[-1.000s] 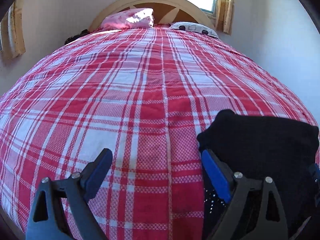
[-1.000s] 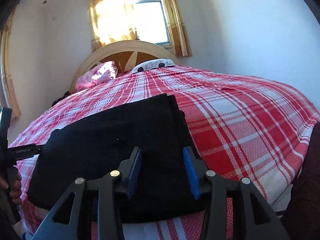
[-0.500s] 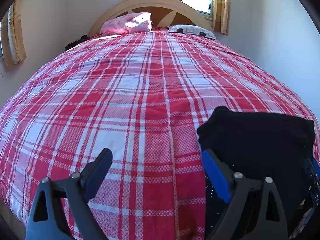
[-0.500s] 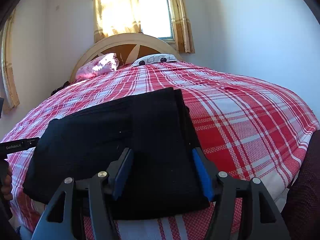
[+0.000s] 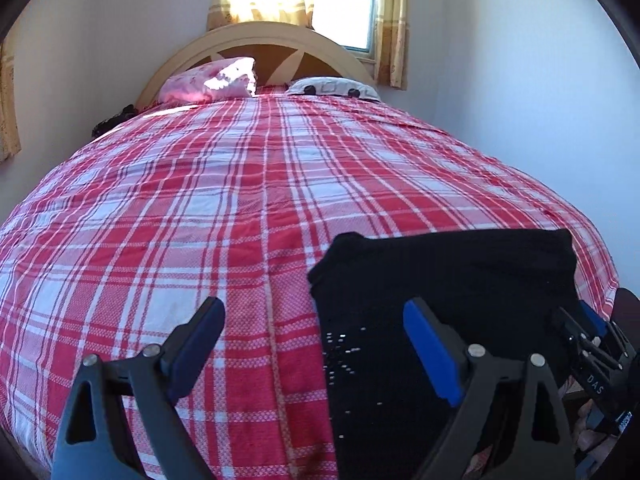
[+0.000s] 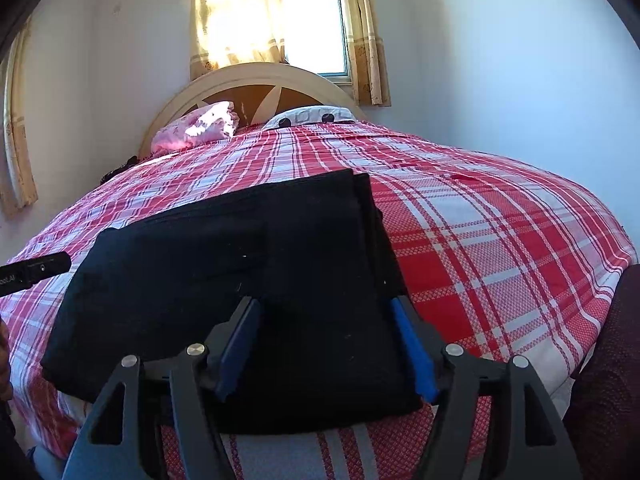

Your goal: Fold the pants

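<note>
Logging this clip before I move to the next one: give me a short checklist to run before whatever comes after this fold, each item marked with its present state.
1. Black pants lie folded into a compact rectangle on the plaid bedspread: ok.
2. Right gripper has let go: ok; its jaws have just been opening and stand apart above the fabric.
3. Left gripper empty: ok; jaws wide, one on either side of the pants' left edge.
4. Edges aligned: not ok; a lower layer sticks out along the right side.
5. Pants fully on the bed: ok, though close to the near edge.
</note>
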Demonstrator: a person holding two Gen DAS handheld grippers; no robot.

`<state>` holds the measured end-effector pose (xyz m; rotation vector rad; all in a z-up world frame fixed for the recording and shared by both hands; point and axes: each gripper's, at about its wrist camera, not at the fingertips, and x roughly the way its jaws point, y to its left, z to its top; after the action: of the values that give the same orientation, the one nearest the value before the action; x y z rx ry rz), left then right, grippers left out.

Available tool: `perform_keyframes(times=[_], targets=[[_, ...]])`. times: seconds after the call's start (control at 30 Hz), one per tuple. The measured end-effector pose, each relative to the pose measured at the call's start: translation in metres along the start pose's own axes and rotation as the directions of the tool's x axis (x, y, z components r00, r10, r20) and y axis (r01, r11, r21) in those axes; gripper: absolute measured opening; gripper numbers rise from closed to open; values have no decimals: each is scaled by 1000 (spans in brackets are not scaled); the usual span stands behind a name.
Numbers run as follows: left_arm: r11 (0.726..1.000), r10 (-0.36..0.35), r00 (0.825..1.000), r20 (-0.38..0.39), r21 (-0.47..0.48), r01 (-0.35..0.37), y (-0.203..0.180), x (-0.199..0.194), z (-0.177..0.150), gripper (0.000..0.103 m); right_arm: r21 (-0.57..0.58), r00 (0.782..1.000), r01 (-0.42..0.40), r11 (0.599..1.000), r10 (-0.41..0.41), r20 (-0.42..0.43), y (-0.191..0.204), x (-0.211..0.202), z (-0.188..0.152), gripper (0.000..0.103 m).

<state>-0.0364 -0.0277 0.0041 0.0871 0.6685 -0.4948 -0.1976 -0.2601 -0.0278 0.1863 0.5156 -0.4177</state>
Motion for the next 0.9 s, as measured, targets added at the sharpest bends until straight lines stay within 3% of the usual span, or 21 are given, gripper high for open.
perform_keyframes(times=[0.2,0.33,0.43,0.47,0.5,0.57,0.6,0.8,0.9], targets=[[998,7,997,-71,65,-2,-25,18,-13,93,19,1000,-25,1000,25,11,-5,-3,1,70],[1000,-2,996,-85,23,4,-20,22,-14,96,218,994,-11,976,-13,107,-41,-27,3,70],[1000,-3,995,-97,1,3,-16,25,-15,100,324,996,23,946,-50,75,-74,-31,2,70],[1000,-7,995,-100,-6,6,-15,27,-15,101,343,997,26,939,-51,64,-82,-32,1,62],[1000,-11,995,-102,-13,9,-14,27,-16,101,354,997,31,935,-56,59,-87,-35,-1,43],[1000,-11,995,-103,-17,10,-15,28,-16,101,351,998,41,936,-57,35,-91,-37,-5,20],[1000,-10,995,-102,-14,8,-15,28,-16,101,353,999,32,935,-45,27,-92,-37,-7,16],[1000,-2,995,-99,-4,2,-16,27,-16,101,395,998,-59,917,48,37,-92,-38,-15,16],[1000,2,996,-94,16,0,-18,25,-15,101,419,998,-67,906,59,31,-93,-37,-17,16]])
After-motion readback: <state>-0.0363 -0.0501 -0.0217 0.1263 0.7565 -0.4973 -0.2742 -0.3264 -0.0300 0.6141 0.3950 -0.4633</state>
